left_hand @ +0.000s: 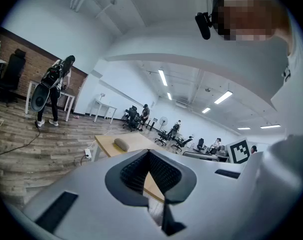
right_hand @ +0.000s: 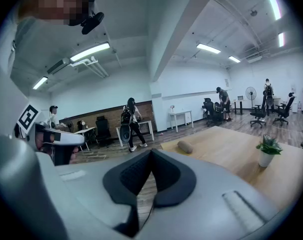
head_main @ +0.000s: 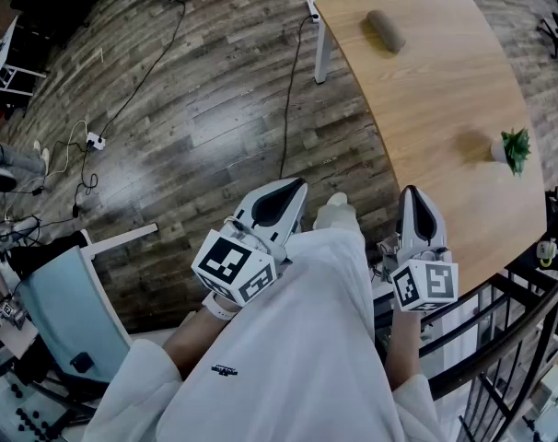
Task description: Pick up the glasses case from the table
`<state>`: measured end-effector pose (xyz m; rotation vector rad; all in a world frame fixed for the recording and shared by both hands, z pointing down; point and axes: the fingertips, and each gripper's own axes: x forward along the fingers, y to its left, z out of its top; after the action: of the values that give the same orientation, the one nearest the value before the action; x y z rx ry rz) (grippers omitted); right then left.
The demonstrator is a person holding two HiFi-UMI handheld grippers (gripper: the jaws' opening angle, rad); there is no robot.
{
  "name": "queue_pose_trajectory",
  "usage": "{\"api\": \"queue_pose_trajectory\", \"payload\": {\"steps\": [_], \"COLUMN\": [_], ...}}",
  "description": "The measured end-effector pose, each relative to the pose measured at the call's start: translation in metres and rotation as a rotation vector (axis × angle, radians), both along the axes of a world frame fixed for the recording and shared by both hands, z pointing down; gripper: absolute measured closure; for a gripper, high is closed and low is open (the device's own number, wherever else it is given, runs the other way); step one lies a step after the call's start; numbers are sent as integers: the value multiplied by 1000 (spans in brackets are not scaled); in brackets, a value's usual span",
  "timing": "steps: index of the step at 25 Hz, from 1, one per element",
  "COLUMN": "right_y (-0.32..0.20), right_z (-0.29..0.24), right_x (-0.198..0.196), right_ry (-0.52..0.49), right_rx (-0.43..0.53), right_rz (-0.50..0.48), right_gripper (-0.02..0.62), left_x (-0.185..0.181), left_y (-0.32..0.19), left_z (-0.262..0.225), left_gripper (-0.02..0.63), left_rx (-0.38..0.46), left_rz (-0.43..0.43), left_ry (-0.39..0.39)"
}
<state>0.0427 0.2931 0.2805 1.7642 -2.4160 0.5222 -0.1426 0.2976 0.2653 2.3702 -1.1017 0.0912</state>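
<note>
The glasses case (head_main: 385, 30), a grey-brown oblong pouch, lies near the far end of the light wooden table (head_main: 445, 99). It also shows small and far off as the glasses case (left_hand: 122, 144) in the left gripper view and the glasses case (right_hand: 184, 147) in the right gripper view. Both grippers are held close to the person's body, well short of the case. My left gripper (head_main: 296, 184) (left_hand: 148, 152) hangs over the floor left of the table, jaws together and empty. My right gripper (head_main: 413, 191) (right_hand: 151, 150) is at the table's near edge, shut and empty.
A small potted plant (head_main: 511, 148) (right_hand: 267, 151) stands on the table's right side. Cables and a power strip (head_main: 95, 140) lie on the wooden floor. A pale blue chair (head_main: 58, 311) is at lower left, a black railing (head_main: 500, 339) at lower right. People stand among distant desks.
</note>
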Motion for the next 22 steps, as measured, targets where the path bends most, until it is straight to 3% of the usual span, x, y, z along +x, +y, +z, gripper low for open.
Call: {"api": "queue_pose_trajectory", "payload": {"steps": [6,11,13,22], "right_y": [25,31,34,40], "right_z": [-22,-47,-55,-41], "right_x": [0,20,27,79], "right_ry": [-19,52,33,-9], "right_rx": [12,111,133,129], "right_rz": [13,-4,-31,-73], "right_gripper": [584,584,584,584], "left_x": [7,40,52,102], "left_y": [12,12,13,20], "left_z": [-23,-33,-32,-21], "left_gripper": [606,606,606,606], "left_rx": [22,42,36,14], "left_rz": [-13,13,15,-5], "left_ry": [5,-19,-31,-84]}}
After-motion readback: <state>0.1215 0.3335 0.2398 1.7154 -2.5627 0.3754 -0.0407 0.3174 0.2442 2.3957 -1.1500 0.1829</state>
